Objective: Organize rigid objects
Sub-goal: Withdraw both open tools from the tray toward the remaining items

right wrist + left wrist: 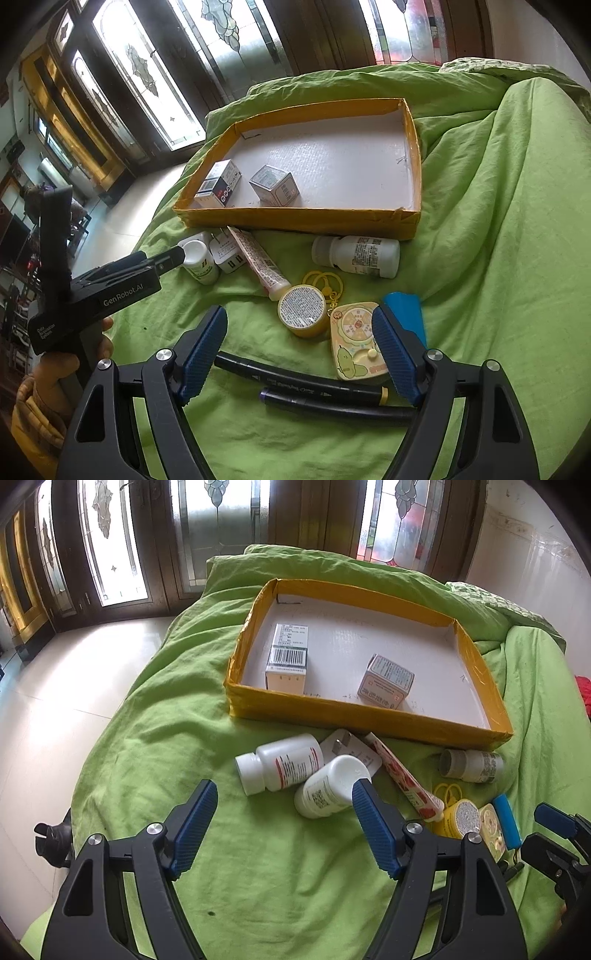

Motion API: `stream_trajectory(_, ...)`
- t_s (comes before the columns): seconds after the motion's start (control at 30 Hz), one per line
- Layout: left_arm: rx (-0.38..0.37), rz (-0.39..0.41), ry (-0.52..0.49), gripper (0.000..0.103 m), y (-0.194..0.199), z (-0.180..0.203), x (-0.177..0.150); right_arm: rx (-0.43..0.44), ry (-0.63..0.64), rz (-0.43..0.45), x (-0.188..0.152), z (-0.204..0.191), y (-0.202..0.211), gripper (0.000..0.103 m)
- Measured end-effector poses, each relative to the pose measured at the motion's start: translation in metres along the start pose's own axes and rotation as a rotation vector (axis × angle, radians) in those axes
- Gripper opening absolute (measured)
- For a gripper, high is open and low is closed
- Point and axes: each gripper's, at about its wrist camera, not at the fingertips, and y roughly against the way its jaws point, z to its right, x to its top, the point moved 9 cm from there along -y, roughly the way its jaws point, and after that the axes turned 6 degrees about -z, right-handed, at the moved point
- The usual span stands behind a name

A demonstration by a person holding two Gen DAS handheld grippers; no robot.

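Note:
A yellow-walled tray (332, 716) (295, 218) lies on the green bedcover and holds two small boxes (288, 657) (386, 681). In front of it lie two white bottles (284, 764) (328, 790), a white charger (354, 749), a red-printed tube (402, 779), a third bottle (472, 766) (356, 254), a yellow jar (303, 310), a yellow card toy (356, 339), a blue item (404, 310) and two black markers (299, 380) (336, 404). My left gripper (284, 801) is open and empty, just before the two bottles. My right gripper (299, 325) is open and empty, above the markers.
The green bedcover (258, 867) bulges high on the right (498, 221). A pale tiled floor (55, 701) lies left of the bed, with dark wooden glass doors (147, 535) behind. The left gripper's body (110, 288) and the hand holding it show in the right wrist view.

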Motion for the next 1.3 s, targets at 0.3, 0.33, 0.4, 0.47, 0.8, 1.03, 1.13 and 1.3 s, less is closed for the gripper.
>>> stream_trajectory(0.3, 0.007, -0.024, -0.006, 0.075, 0.002, 0.006, -0.014, 0.002, -0.011, 0.003, -0.004, 0.002, 0.002, 0.076)
stream_trajectory(0.33, 0.005, -0.025, -0.005, 0.075, 0.002, 0.006, -0.015, 0.003, -0.01, 0.004, -0.004, 0.002, 0.002, 0.076)
stream_trajectory(0.4, -0.003, -0.029, 0.002, 0.075, 0.003, 0.006, -0.016, 0.004, -0.01, 0.0, -0.006, 0.002, 0.001, 0.076)
stream_trajectory(0.47, -0.005, -0.035, 0.011, 0.075, 0.002, 0.004, -0.017, 0.002, -0.016, -0.002, -0.006, 0.002, 0.002, 0.076)
stream_trajectory(0.8, -0.031, -0.036, -0.008, 0.075, -0.001, 0.012, -0.016, -0.001, -0.053, -0.017, -0.008, 0.01, -0.001, 0.076)
stream_trajectory(1.03, -0.017, -0.025, -0.106, 0.075, -0.015, 0.034, -0.01, -0.002, -0.045, -0.032, -0.01, 0.008, -0.006, 0.076)
stream_trajectory(1.13, -0.014, -0.033, -0.11, 0.075, -0.02, 0.035, -0.009, -0.002, -0.046, -0.037, -0.011, 0.008, -0.007, 0.076)
stream_trajectory(1.3, -0.013, -0.029, -0.106, 0.075, -0.021, 0.036, -0.006, -0.001, -0.05, -0.044, -0.012, 0.009, -0.009, 0.076)
